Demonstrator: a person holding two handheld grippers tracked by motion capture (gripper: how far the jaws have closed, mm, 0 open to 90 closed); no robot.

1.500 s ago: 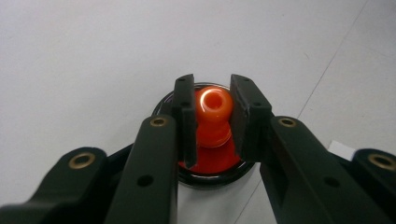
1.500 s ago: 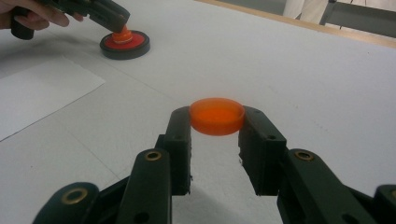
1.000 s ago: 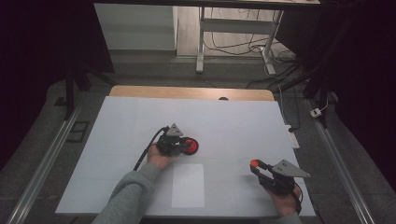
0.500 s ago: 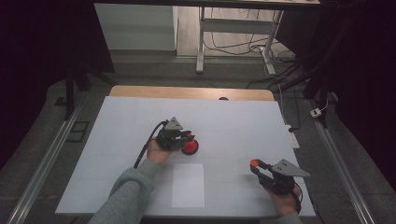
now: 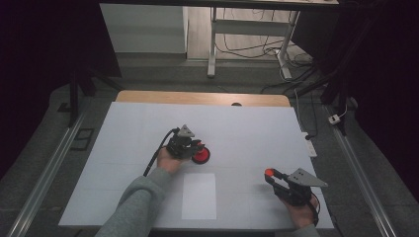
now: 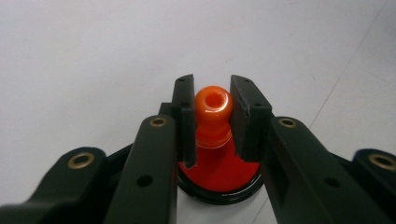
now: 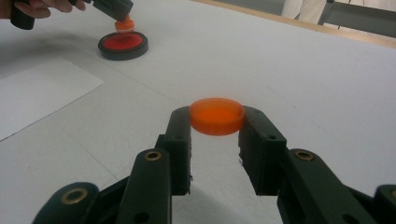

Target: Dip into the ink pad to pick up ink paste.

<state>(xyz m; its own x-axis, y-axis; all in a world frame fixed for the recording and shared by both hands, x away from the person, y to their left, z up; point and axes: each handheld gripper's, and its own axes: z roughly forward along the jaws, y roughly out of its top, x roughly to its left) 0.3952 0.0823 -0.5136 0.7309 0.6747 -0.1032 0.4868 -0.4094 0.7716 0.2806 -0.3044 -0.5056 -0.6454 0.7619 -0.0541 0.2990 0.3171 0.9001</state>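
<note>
White table (image 5: 128, 148), one paper sheet (image 5: 198, 195), left gripper (image 6: 212, 109) pinching one orange knob (image 6: 213, 103) over perhaps an ink pad (image 7: 123, 45), right gripper (image 7: 216, 122) pinching one orange cap (image 7: 216, 115).

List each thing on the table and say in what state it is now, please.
Orange stamp: upright, gripped by left gripper, over ink pad.
Ink pad: open, red ink showing.
Orange lid: off, held by right gripper.
Paper sheet: flat, blank.

An orange knobbed stamp (image 6: 213, 112) sits between black jaws above a red pad ringed in black (image 5: 201, 155). At right, an orange round cap (image 7: 216, 115). The table (image 5: 257, 133) is white, with a paler paper sheet (image 5: 198, 196) near.
</note>
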